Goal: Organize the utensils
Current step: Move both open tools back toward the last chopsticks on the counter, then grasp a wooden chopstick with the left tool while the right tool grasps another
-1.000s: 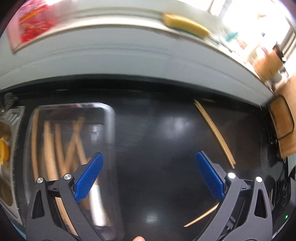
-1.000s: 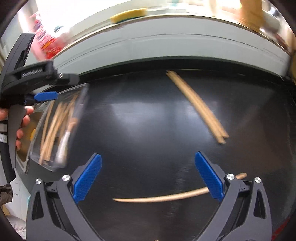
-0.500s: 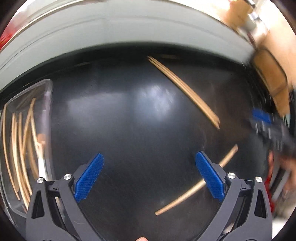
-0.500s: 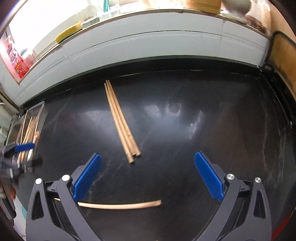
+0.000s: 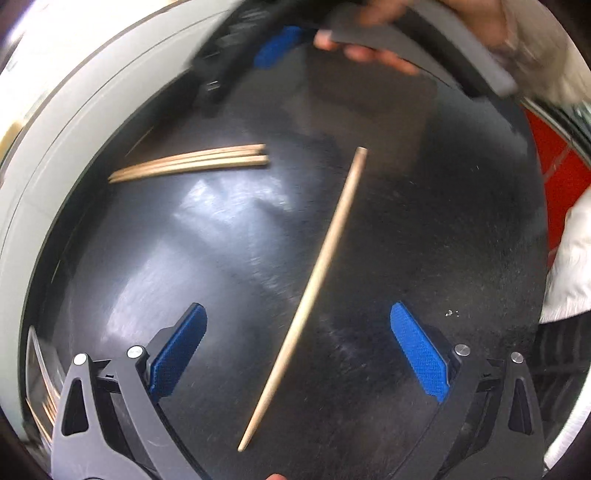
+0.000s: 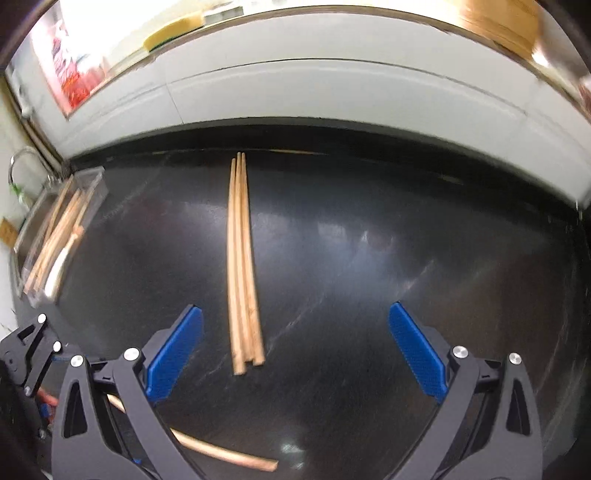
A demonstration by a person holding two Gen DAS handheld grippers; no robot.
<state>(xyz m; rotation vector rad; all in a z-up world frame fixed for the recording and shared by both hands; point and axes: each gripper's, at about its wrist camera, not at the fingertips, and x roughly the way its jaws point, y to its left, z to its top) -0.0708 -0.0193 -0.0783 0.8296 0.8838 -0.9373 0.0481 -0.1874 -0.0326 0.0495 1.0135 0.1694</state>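
A single wooden chopstick (image 5: 308, 291) lies on the black countertop (image 5: 443, 221), running between the jaws of my open, empty left gripper (image 5: 297, 349). A bundle of three chopsticks (image 5: 192, 162) lies farther off to the left. In the right wrist view the same bundle (image 6: 242, 258) points away from my open, empty right gripper (image 6: 295, 349), its near ends just left of centre between the jaws. The single chopstick (image 6: 221, 450) lies below it. A clear tray (image 6: 59, 229) holding several chopsticks sits at the far left. The right gripper (image 5: 280, 44) shows at the top of the left wrist view.
A white backsplash ledge (image 6: 332, 96) runs along the back of the counter. A yellow sponge (image 6: 173, 29) and a red-labelled packet (image 6: 70, 70) sit on it. A faucet (image 6: 22, 158) and sink lie beyond the tray. The left gripper's body (image 6: 26, 354) is at lower left.
My left gripper has swung right, so the single chopstick now lies between its jaws and the tray has nearly left its view. My right gripper has closed in on the bundle.
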